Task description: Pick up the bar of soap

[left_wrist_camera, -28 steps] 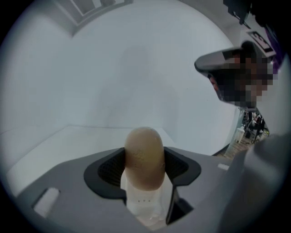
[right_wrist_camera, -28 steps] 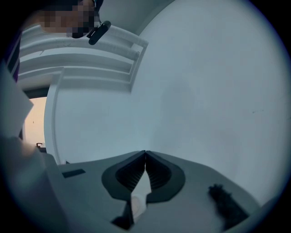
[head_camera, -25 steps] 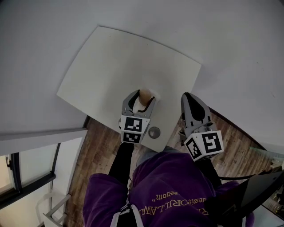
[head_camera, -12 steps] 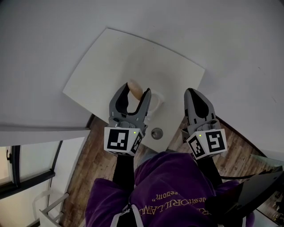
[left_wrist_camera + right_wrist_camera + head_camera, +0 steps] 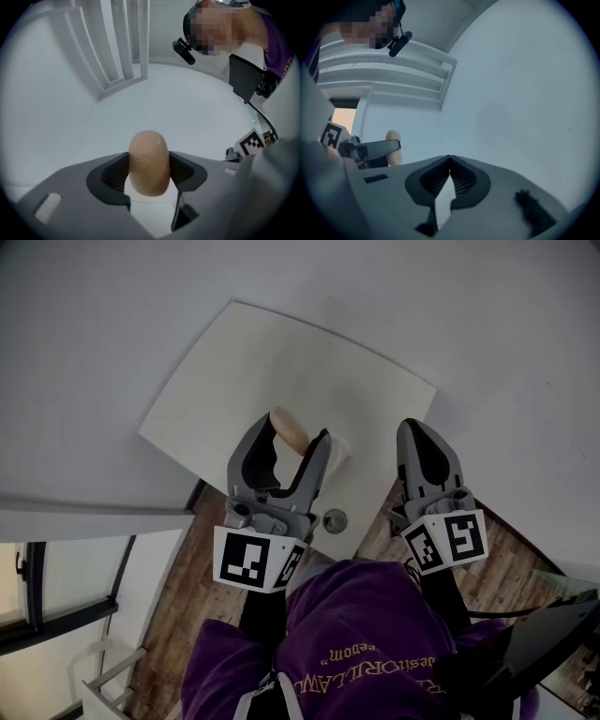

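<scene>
The bar of soap (image 5: 288,429) is a tan, rounded oval. My left gripper (image 5: 291,439) is shut on it and holds it up above the white tabletop (image 5: 234,371). In the left gripper view the soap (image 5: 149,161) stands upright, pinched between both dark pads of that gripper (image 5: 149,174). To the right, my right gripper (image 5: 418,433) hangs over the table's right edge, its jaws shut on nothing. In the right gripper view the pads of that gripper (image 5: 450,172) meet, and the soap (image 5: 393,136) shows at the far left behind a left finger (image 5: 377,149).
A small white dish (image 5: 338,447) sits on the table just right of the left gripper. A round metal knob (image 5: 335,519) lies near the table's front edge. Wood floor (image 5: 202,559) and white walls surround the table. White window bars (image 5: 124,42) show in the left gripper view.
My left gripper has risen from the dish toward the camera with the soap in it. The right gripper has barely moved.
</scene>
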